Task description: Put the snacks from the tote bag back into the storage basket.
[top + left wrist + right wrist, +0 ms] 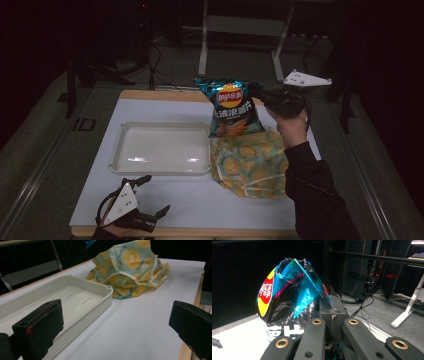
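A blue crisp bag (231, 107) with a red and yellow logo hangs in the air above the table's right side. My right gripper (265, 97) is shut on its top right corner; in the right gripper view the jaws pinch the foil edge of the crisp bag (292, 300). Below it lies a crumpled yellow-and-teal cloth bag (249, 162) with a lemon print, also seen as the cloth bag (130, 270). A white tray (160, 148) sits empty at the table's middle left. My left gripper (155, 196) rests open near the front left edge, nothing between its jaws.
The white table top (200, 205) has a wooden rim at front and back. The tray (82, 305) lies just left of my left gripper's jaws. A metal desk frame (240, 30) and cables stand on the dark floor behind the table.
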Demonstrator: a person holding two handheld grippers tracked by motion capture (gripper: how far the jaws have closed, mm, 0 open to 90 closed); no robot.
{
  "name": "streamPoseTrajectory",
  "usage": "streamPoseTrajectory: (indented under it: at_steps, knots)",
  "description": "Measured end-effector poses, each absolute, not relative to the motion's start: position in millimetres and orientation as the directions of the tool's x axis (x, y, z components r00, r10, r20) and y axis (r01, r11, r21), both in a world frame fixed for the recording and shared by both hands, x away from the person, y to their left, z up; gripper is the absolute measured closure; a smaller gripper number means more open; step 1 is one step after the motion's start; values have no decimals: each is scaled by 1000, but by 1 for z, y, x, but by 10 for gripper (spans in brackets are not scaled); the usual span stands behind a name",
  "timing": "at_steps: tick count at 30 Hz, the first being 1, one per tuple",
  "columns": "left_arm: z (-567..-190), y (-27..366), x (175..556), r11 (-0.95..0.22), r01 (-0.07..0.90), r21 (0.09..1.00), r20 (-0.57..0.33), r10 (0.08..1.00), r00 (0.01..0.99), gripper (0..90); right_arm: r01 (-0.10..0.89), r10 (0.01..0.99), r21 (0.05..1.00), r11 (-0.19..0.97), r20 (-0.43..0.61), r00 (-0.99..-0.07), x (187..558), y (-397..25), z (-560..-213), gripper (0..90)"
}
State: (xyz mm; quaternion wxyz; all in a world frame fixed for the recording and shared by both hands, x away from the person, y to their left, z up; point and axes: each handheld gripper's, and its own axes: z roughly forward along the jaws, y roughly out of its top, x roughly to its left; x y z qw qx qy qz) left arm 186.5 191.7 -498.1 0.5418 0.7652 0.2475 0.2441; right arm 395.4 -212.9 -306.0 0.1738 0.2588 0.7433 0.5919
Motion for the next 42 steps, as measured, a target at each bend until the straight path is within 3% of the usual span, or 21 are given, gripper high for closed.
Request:
streamPoseTrajectory:
  at_steps: [42]
  knots:
    - [-497,194,184,-283,106,953,105,640,761,1,175,512,970,167,66,-856,388,-78,-337,900]
